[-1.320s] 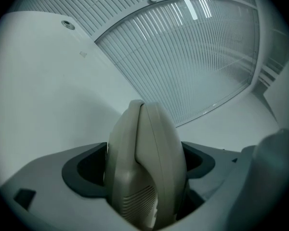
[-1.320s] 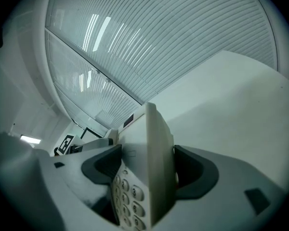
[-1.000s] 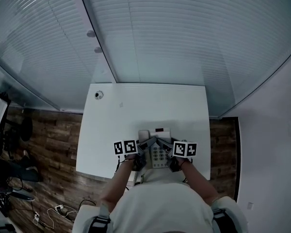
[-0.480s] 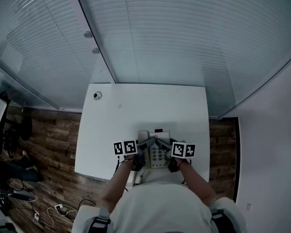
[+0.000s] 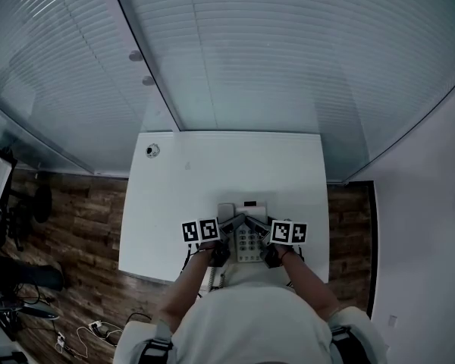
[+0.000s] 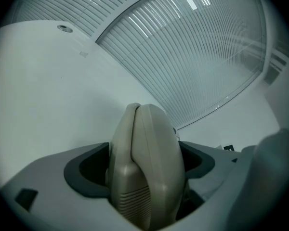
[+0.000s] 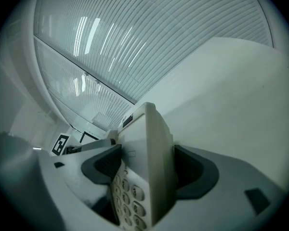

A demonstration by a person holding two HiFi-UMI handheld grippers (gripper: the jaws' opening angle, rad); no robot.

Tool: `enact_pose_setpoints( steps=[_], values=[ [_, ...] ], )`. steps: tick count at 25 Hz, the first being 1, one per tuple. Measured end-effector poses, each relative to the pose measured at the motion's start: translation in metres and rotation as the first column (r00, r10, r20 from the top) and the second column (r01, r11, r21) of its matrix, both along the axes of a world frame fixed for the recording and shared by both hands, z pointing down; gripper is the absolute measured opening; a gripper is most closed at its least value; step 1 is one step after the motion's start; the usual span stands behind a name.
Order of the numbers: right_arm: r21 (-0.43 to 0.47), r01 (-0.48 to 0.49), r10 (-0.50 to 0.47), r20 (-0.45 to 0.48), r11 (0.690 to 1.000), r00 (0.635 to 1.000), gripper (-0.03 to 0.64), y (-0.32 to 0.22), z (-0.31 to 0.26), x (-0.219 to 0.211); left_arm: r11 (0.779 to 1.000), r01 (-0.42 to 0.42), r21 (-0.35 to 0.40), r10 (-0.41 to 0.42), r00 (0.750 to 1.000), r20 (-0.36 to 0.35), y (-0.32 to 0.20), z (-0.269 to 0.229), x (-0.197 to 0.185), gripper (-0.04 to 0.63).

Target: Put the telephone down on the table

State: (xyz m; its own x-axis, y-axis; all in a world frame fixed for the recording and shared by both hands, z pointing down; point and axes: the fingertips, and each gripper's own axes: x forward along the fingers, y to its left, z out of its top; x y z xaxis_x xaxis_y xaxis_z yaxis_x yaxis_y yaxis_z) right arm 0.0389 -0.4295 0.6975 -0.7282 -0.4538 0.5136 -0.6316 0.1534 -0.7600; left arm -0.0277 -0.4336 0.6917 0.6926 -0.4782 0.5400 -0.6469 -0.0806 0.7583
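A beige desk telephone [image 5: 245, 233] with a keypad is held over the near part of the white table [image 5: 227, 173]. My left gripper [image 5: 226, 230] is shut on its left side, where the handset [image 6: 145, 167] fills the space between the jaws. On the telephone's right edge [image 7: 147, 167] my right gripper [image 5: 259, 232] is shut, with the keypad buttons [image 7: 127, 196] showing below. Whether the telephone's base touches the table I cannot tell. A coiled cord [image 5: 211, 276] hangs off the table's near edge.
A small round fitting [image 5: 152, 151] sits in the table's far left corner. Blinds cover glass walls [image 5: 273, 59] behind the table. Wooden floor [image 5: 83, 233] lies to the left, with cables and dark equipment [image 5: 15, 279] at the far left.
Both grippers and the telephone stay almost in place near the table's front edge; only a slight shift of the view is visible.
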Motion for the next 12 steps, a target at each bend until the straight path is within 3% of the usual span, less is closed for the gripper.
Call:
enact_pose_setpoints(
  steps=[7, 12],
  values=[
    [-0.002, -0.004, 0.004, -0.014, 1.0, 1.0, 0.333, 0.0, 0.001, 0.0, 0.999, -0.017, 0.044, 0.012, 0.995, 0.103, 0.002, -0.003, -0.005, 0.425],
    [-0.008, -0.01, 0.01, -0.02, 1.0, 1.0, 0.333, -0.001, 0.002, 0.0, 0.999, 0.001, 0.042, -0.003, 0.999, 0.041, 0.004, -0.01, -0.01, 0.425]
  ],
)
